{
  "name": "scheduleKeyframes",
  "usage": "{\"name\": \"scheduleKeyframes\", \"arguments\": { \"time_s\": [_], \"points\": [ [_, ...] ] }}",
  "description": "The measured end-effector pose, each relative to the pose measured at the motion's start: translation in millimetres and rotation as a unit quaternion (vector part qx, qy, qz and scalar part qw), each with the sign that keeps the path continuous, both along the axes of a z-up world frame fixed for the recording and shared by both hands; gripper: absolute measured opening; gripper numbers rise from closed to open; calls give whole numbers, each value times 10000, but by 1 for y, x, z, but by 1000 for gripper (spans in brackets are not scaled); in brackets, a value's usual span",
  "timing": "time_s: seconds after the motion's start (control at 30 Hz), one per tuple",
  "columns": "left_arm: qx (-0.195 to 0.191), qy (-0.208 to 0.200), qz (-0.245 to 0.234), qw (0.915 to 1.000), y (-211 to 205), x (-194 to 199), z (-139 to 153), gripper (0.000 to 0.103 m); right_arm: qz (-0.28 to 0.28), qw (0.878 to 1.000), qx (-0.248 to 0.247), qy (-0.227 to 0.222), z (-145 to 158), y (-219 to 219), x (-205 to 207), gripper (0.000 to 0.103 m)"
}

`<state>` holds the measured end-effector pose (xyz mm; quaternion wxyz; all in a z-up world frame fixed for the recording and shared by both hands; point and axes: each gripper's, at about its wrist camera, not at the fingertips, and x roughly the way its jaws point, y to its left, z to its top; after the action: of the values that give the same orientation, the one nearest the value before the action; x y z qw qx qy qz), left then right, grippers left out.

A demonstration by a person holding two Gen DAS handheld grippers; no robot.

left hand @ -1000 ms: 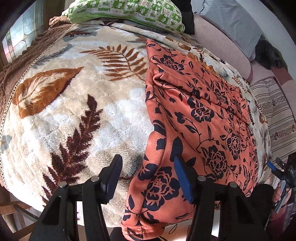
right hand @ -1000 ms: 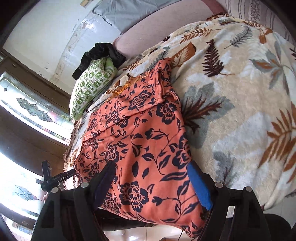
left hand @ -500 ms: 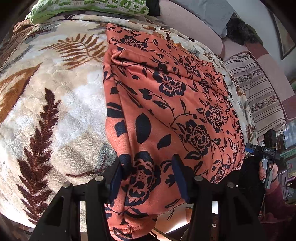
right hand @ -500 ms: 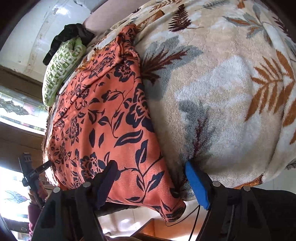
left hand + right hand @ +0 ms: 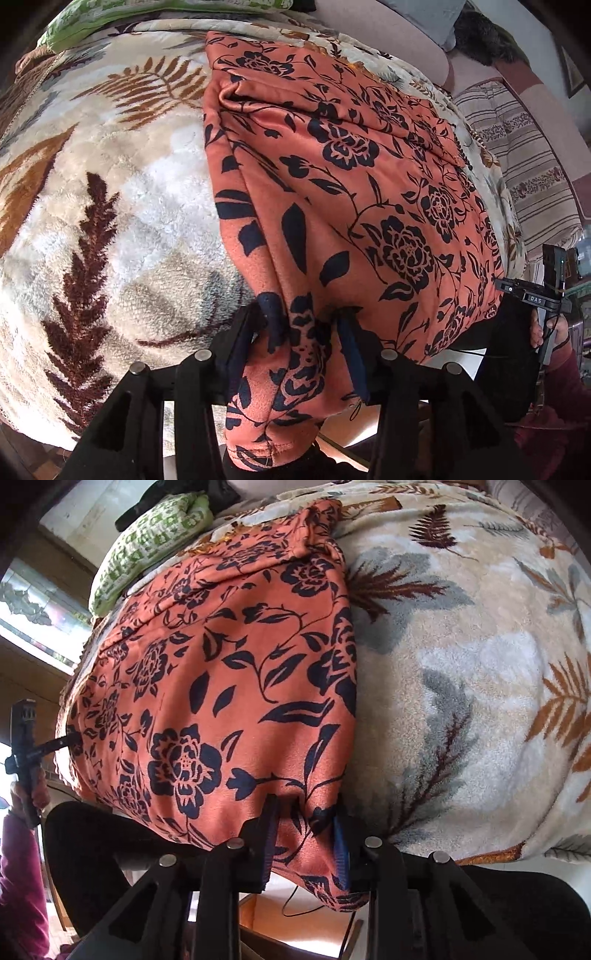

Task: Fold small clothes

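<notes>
1. Both grippers have come down onto the near hem since the earlier frames; the jaws, then spread wide, have just been closing, the left one easing back a little at the last.
2. Left gripper: jaws narrowed, a bunched near corner of the orange fleece garment with a dark navy floral print pinched between the pads.
3. Right gripper: jaws drawn in close, clamped on the opposite near corner of the same garment.
4. Garment location: spread flat on the cream plush blanket with brown and grey leaf pattern, its near edge overhanging the bed's edge; a fold or seam already runs across its far part.
5. Green-and-white patterned pillow: beyond the garment's far end, clear of the work.
6. Progress, judged: early. Corners secured; carrying the hem over to the far edge and any second fold remain.
</notes>
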<state>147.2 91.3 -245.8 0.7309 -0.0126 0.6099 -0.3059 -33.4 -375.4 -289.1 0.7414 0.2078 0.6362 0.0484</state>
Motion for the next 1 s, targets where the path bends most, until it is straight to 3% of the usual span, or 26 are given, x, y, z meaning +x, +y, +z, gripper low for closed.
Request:
{"name": "scheduleKeyframes", "arguments": {
  "time_s": [0.03, 0.07, 0.1, 0.17, 0.27, 0.37, 0.5, 0.6, 0.7, 0.83, 0.87, 0.93, 0.97, 1.0],
  "points": [
    [-46, 19, -111, 9999, -2, -4, 1, 43, 82, 9999, 63, 6, 2, 2, 1, 24],
    [-8, 28, -218, 9998, -4, -7, 1, 25, 194, 9997, 152, -25, 6, 4, 2, 10],
    [115, 19, -307, 9995, -6, -10, 0, 12, 311, 9993, 168, -73, 11, 6, 3, 8],
    [99, 116, -281, 9995, -4, -9, 1, 12, 359, 9986, 324, -200, 25, 8, 9, 7],
    [-369, 342, -50, 9987, 8, 0, 12, 10, 223, 9946, 903, -462, 46, 0, 25, 7],
    [-845, 191, 75, 9962, 12, 17, 40, 10, -75, 9870, 1320, -913, 73, -15, 50, 7],
    [-1387, 21, 384, 9896, 7, 70, 77, 10, -896, 9694, 1711, -1518, 92, -60, 112, 6],
    [-1374, -280, 765, 9872, 0, 128, 95, 10, -1726, 9533, 1697, -1805, 88, -105, 169, 6],
    [-1290, -98, 1137, 9851, -4, 176, 88, 10, -1837, 9627, 1277, -1522, 75, -117, 210, 11],
    [-1142, 18, 1127, 9871, 0, 171, 70, 11, -1124, 9766, 1506, -1042, 59, -98, 194, 11],
    [-1055, 51, 1087, 9884, 3, 162, 65, 14, -980, 9795, 1404, -1062, 56, -91, 183, 13],
    [-1021, 74, 1000, 9897, 11, 138, 56, 26, -830, 9823, 1321, -1033, 49, -82, 156, 41],
    [-1076, 102, 998, 9891, 16, 126, 53, 44, -898, 9811, 1399, -987, 44, -81, 141, 75],
    [-1193, 153, 992, 9878, 21, 113, 51, 66, -1055, 9778, 1504, -1005, 40, -82, 125, 82]
  ]
}}
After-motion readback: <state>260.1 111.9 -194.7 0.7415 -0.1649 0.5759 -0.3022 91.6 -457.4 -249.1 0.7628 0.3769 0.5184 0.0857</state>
